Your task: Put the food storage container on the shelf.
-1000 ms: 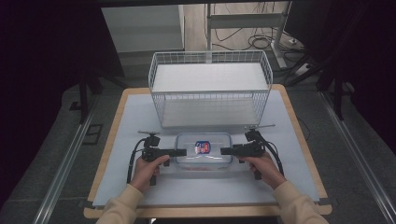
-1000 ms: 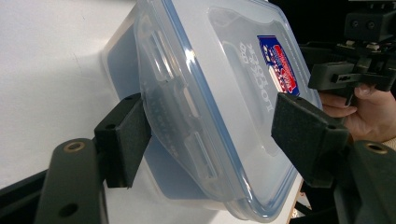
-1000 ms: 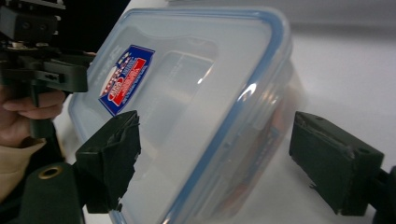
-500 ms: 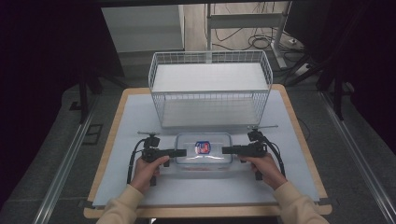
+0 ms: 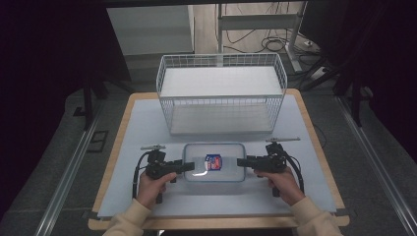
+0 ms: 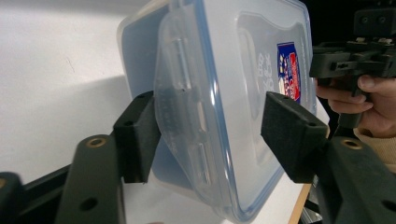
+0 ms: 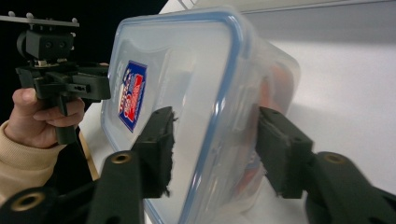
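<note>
A clear plastic box (image 5: 214,168) with a blue-rimmed lid and a red-and-blue sticker lies flat on the white mat near the table's front. My left gripper (image 5: 189,167) is at the box's left end, and its black pads (image 6: 140,135) stand either side of the end latch flap (image 6: 187,116). A gap shows on the lid side. At the right end is my right gripper (image 5: 242,162). Its jaws straddle that end of the box (image 7: 219,93), and a gap separates one pad (image 7: 159,149) from the lid. Both grippers are open.
A white wire basket (image 5: 221,93) stands behind the box, across the middle of the table. The wooden table edge (image 5: 314,142) borders the mat on the right. Bare mat lies left and right of the hands.
Both hands have shifted only slightly at the box's ends. The box has stayed where it was.
</note>
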Tool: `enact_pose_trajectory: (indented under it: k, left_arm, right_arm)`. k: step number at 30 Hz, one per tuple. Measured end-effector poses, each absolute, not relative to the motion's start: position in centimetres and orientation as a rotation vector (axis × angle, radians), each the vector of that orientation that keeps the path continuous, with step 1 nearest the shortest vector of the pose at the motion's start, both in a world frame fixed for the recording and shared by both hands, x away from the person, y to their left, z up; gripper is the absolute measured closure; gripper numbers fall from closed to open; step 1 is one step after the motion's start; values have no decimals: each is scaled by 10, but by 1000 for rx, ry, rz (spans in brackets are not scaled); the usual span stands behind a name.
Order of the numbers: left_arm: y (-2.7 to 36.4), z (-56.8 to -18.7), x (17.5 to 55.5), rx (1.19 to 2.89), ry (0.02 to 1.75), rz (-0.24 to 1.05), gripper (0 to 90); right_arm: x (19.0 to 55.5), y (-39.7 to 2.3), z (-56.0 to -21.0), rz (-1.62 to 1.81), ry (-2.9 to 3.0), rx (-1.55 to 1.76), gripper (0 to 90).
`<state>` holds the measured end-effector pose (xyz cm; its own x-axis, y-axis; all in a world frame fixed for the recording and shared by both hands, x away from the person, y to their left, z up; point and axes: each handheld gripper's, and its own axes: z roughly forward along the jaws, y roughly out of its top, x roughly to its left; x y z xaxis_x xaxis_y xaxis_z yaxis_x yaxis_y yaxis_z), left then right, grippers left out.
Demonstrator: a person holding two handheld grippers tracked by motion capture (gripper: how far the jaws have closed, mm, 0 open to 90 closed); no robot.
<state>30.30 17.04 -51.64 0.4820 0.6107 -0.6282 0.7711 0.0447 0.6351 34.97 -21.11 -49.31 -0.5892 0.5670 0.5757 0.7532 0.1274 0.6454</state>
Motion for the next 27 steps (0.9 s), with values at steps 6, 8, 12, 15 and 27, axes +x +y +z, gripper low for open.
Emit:
enact_pose_trajectory:
  k: [6, 8, 12, 15, 27]
  left_arm:
    - [171, -516, 294, 1646, 1192, -157, 424]
    - [171, -516, 292, 1647, 1184, -146, 427]
    - [170, -516, 290, 1640, 1187, -139, 430]
    - [170, -515, 288, 1637, 1190, -133, 432]
    - [166, -510, 284, 1651, 1179, -104, 447]
  right_arm:
    - [338, -210, -491, -1494, -2277, -1279, 502]
    - [335, -210, -491, -1511, -2275, -1278, 504]
    - [332, -211, -492, -1529, -2280, -1275, 506]
    - [330, -211, -492, -1543, -2272, -1276, 510]
    - [328, -214, -490, -1560, -2266, -1276, 523]
